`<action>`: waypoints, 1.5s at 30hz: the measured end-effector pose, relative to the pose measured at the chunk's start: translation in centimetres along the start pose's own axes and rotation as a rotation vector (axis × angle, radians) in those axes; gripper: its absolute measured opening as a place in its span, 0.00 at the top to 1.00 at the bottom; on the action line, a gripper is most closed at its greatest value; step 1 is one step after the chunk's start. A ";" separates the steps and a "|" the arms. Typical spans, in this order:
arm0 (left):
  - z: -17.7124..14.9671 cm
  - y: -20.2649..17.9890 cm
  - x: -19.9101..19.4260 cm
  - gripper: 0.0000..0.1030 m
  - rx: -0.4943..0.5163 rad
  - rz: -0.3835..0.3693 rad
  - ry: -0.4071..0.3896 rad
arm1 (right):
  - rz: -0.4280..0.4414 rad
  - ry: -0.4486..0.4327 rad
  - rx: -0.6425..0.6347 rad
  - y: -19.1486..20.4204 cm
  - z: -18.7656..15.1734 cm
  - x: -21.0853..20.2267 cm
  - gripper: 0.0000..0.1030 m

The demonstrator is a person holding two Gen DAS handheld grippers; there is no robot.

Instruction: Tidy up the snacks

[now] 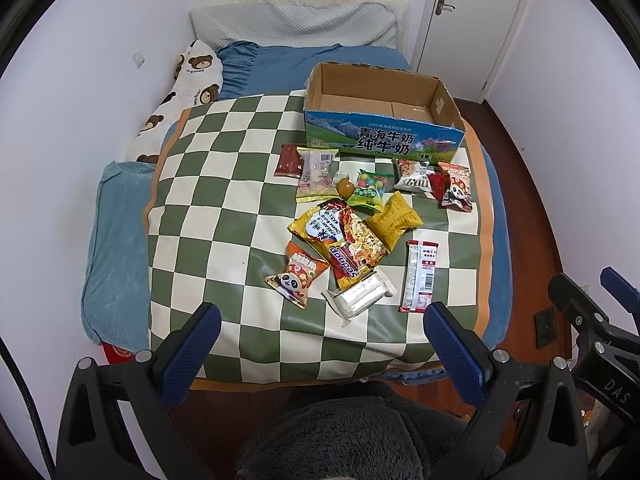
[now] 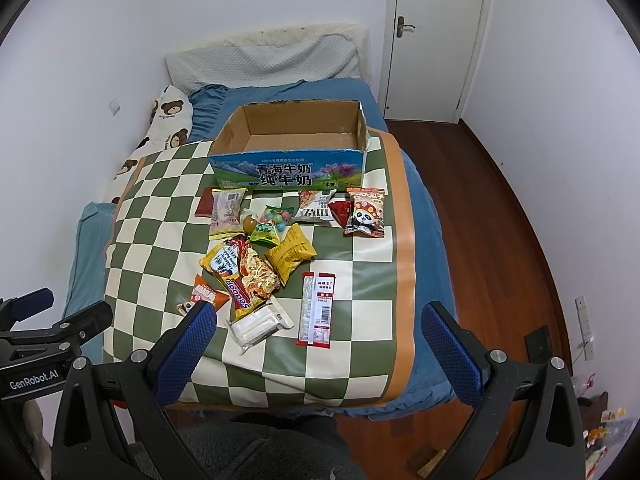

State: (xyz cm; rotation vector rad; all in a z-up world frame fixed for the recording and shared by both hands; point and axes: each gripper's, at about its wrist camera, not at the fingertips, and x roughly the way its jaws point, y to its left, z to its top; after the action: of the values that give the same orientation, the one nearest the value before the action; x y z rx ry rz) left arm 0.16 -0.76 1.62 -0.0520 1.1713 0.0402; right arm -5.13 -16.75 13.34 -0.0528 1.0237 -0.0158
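- The left gripper (image 1: 322,328) hangs over the near edge of the bed, its blue fingers (image 1: 192,346) spread wide apart with nothing between them.
- The right gripper (image 2: 320,330) sits just beside it on the right, its jaws likewise wide apart and holding nothing.
- A green and cream checked mat (image 1: 224,216) covers the near half of the bed (image 1: 280,64), which has blue sheets.
- A cardboard box (image 1: 384,136) with blue printed sides stands open at the far end of the mat; no snacks lie inside it.
- The snacks lie loose on the mat, all near the box or nearer the grippers.
- In a row just in front of the box, left to right: a dark red packet (image 1: 289,160), a pale clear-fronted packet (image 1: 316,178), a green bag of coloured balls (image 1: 370,190), a white packet (image 1: 414,180) and a panda packet (image 1: 456,188).
- Toward the middle lie a yellow bag (image 1: 394,220) and a noodle packet (image 1: 356,248), the noodle packet overlapping a second yellow bag (image 1: 314,228).
- Nearest the grippers are another panda packet (image 1: 298,278) on the left, a clear wrapped white bar (image 1: 360,294) in the middle, and a long red and white sachet (image 1: 419,276) on the right.
- A bear-print pillow (image 1: 188,88) lies along the far left wall, and a white door (image 2: 436,36) stands at the far right.
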 end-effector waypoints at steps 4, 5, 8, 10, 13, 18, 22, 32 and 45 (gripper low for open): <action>0.0 0.2 -0.1 0.00 0.003 -0.004 -0.001 | 0.001 0.001 -0.001 0.0 0.1 0.0 0.00; 0.0 0.3 -0.1 0.00 0.007 -0.005 -0.001 | 0.001 0.002 0.000 0.1 0.0 -0.1 0.00; 0.0 0.3 -0.1 0.00 0.002 -0.008 0.000 | 0.002 0.003 0.000 0.0 0.0 -0.1 0.00; 0.0 0.3 -0.1 0.00 0.003 -0.009 0.001 | 0.000 0.001 -0.002 0.0 0.0 0.0 0.00; 0.0 0.2 0.0 0.00 0.003 -0.010 0.002 | -0.001 0.003 -0.001 -0.1 0.1 0.0 0.00; -0.1 0.2 0.0 0.00 0.004 -0.011 0.001 | 0.004 0.007 -0.001 -0.2 0.0 0.1 0.00; -0.1 0.2 0.0 0.00 0.005 -0.012 0.000 | 0.004 0.008 0.000 -0.2 0.0 0.2 0.00; -0.1 0.1 0.0 0.00 0.004 -0.010 -0.001 | 0.004 0.008 0.000 -0.2 0.1 0.1 0.00; -0.2 0.1 0.1 0.00 0.000 -0.012 0.004 | 0.011 0.010 0.004 0.3 0.7 0.2 0.00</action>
State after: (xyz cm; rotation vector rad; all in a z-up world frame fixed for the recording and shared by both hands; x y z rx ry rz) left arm 0.05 -0.65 1.47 -0.0589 1.1748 0.0292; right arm -4.42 -16.41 13.49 -0.0434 1.0342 -0.0076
